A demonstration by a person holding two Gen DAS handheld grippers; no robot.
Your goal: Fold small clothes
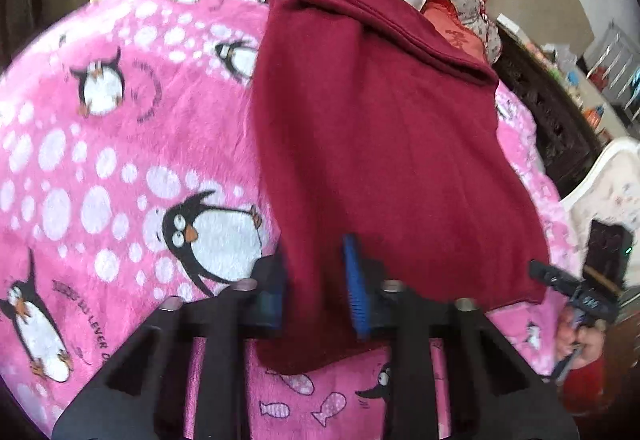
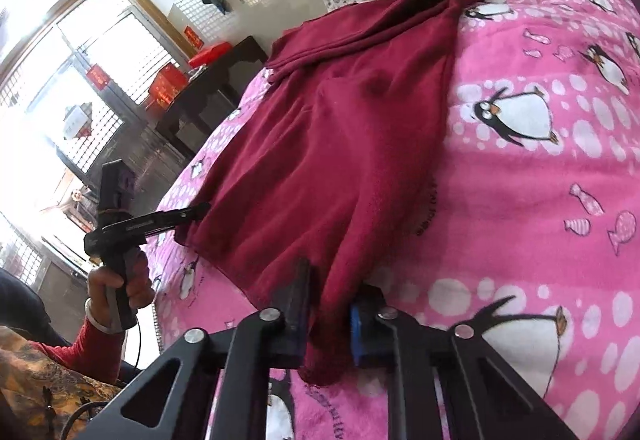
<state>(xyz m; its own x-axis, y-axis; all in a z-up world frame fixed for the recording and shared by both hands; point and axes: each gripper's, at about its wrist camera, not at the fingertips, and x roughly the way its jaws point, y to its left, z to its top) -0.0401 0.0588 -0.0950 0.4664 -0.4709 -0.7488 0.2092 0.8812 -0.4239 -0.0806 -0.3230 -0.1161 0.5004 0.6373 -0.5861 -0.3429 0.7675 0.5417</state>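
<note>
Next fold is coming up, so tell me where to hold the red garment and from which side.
Grip the red garment at its two near hem corners, coming in from the near edge of the pink blanket. It lies flat with that hem closest and free; the far end is already folded over. The left gripper and right gripper each have a corner between their fingers.

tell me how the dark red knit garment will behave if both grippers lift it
The dark red knit garment is probably floppy: its hem already droops between the left gripper fingers. It will likely sag mid-span and drag on the pink penguin fleece blanket.
</note>
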